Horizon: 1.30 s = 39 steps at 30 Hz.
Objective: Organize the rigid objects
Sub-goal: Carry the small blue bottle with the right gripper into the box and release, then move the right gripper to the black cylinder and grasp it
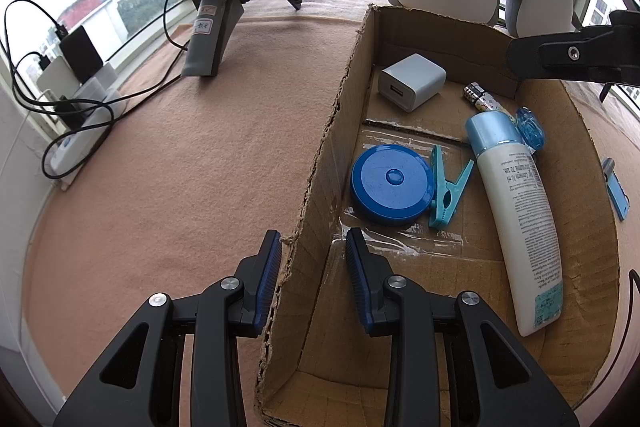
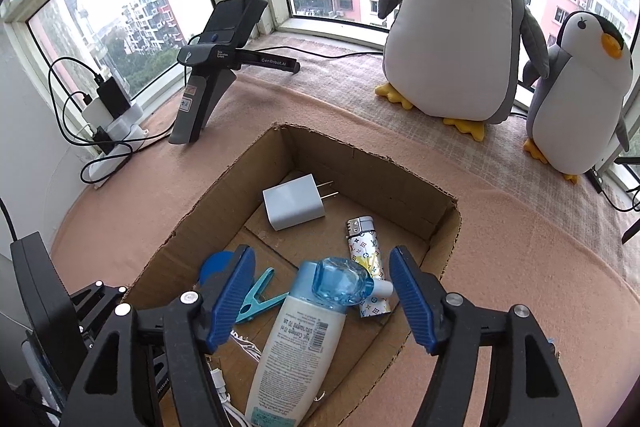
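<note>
My left gripper (image 1: 313, 245) clamps the cardboard box (image 1: 320, 163) by its side wall. My right gripper (image 2: 322, 281) hangs open over the box, nothing between its pads. Blue clear dispenser (image 2: 339, 286) rests on the lotion bottle (image 2: 298, 343) inside the box.

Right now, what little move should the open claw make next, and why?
Probably lift the right gripper out of the cardboard box: its jaws stand open and empty, the clear blue piece rests on the lotion bottle, and a small blue item lies outside on the cloth.
</note>
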### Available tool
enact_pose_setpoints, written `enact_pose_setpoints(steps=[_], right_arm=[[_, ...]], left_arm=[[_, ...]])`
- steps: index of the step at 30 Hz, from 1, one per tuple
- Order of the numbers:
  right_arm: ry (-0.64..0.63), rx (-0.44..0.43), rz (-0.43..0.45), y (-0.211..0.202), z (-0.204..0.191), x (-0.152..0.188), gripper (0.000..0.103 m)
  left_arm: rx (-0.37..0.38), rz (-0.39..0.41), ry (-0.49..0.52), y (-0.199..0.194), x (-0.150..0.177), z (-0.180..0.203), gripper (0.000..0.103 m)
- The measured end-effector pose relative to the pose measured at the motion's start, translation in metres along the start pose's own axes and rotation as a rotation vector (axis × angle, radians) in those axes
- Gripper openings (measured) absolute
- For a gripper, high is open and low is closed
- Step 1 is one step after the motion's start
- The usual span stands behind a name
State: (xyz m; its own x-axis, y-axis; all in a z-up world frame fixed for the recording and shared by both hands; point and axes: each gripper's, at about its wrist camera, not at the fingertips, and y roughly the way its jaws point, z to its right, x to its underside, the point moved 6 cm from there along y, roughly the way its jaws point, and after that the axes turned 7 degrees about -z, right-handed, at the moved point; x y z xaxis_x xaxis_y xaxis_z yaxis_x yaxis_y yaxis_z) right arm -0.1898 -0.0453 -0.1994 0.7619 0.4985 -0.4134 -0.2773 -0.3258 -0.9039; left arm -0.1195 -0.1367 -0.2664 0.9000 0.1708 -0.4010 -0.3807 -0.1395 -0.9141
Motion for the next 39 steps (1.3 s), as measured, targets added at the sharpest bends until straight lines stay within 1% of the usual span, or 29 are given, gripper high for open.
enact_pose_setpoints(steps=[2, 14, 21, 28, 33, 36, 37, 39], right_arm=[[0.002, 0.003, 0.001, 0.000, 0.001, 0.000, 0.073], [0.021, 0.001, -0.010, 0.000, 0.009, 0.004, 0.075], [0.061, -0.014, -0.002, -0.010, 0.026, 0.020, 0.075], [0.170, -0.024, 0.021, -0.031, 0.070, 0.048, 0.075], [0.250, -0.018, 0.016, -0.043, 0.114, 0.073, 0.075], [0.324, -0.039, 0.014, -0.046, 0.146, 0.083, 0.075], [0.352, -0.049, 0.015, -0.046, 0.156, 0.086, 0.074], [0.401, -0.077, 0.009, -0.046, 0.174, 0.090, 0.063]], left_arm=[[-0.001, 0.000, 0.001, 0.000, 0.000, 0.000, 0.031], [-0.002, 0.001, 0.002, 0.000, 0.000, -0.001, 0.031], [-0.008, -0.001, 0.009, -0.001, 0.000, -0.001, 0.031], [-0.013, -0.001, 0.011, -0.001, 0.000, 0.001, 0.031], [-0.022, 0.001, 0.016, -0.001, 0.000, 0.002, 0.031], [-0.023, 0.001, 0.018, -0.001, 0.000, 0.002, 0.031], [-0.024, 0.001, 0.018, -0.001, 0.000, 0.002, 0.031], [-0.027, 0.001, 0.020, -0.001, -0.001, 0.002, 0.031]])
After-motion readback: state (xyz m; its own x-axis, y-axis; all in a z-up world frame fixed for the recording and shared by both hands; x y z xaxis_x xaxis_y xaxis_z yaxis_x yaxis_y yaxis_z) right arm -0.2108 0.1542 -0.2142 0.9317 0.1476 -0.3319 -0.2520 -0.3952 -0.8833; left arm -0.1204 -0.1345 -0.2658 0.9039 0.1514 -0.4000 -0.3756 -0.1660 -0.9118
